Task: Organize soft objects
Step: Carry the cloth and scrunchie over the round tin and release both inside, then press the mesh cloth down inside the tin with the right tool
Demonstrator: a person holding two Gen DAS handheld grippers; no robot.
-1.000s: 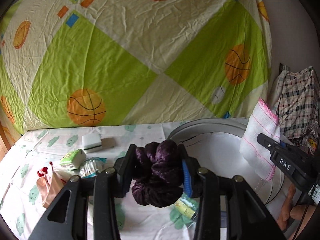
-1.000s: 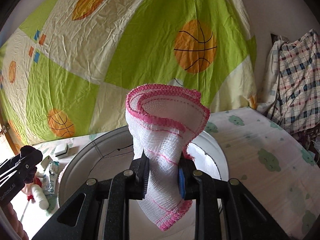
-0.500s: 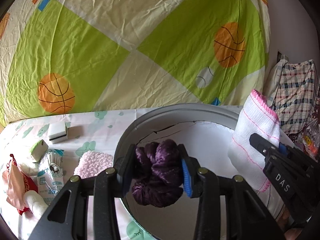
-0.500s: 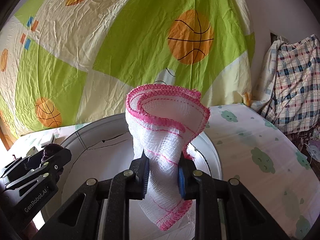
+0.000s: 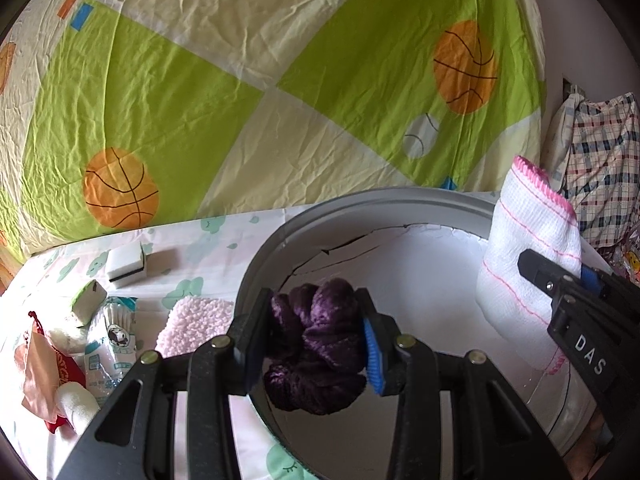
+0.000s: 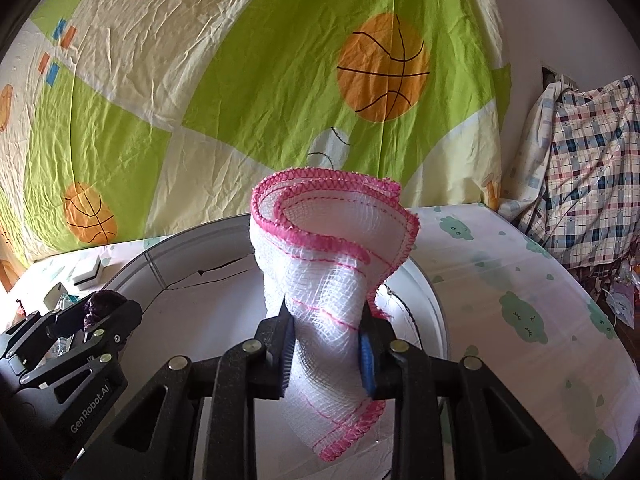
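Note:
My left gripper (image 5: 312, 340) is shut on a dark purple scrunchie (image 5: 316, 348) and holds it over the left inner edge of a round grey basin (image 5: 360, 208) with a white bottom. My right gripper (image 6: 326, 344) is shut on a white mesh cloth with pink trim (image 6: 328, 256) and holds it above the same basin (image 6: 434, 300). The cloth (image 5: 528, 240) and right gripper (image 5: 560, 280) also show at the right of the left wrist view. The left gripper with the scrunchie (image 6: 102, 306) shows at the left of the right wrist view.
Left of the basin lie a pink fluffy cloth (image 5: 192, 320), a white sponge (image 5: 126, 260), a green-white sponge (image 5: 88, 298), a plastic packet (image 5: 110, 352) and a red pouch (image 5: 44, 364). A basketball-print sheet (image 5: 240, 80) hangs behind. Plaid fabric (image 6: 592, 160) is piled at right.
My left gripper has carried the scrunchie rightward from above the table to over the basin. My right gripper holds the cloth over the basin throughout, with only a small shift.

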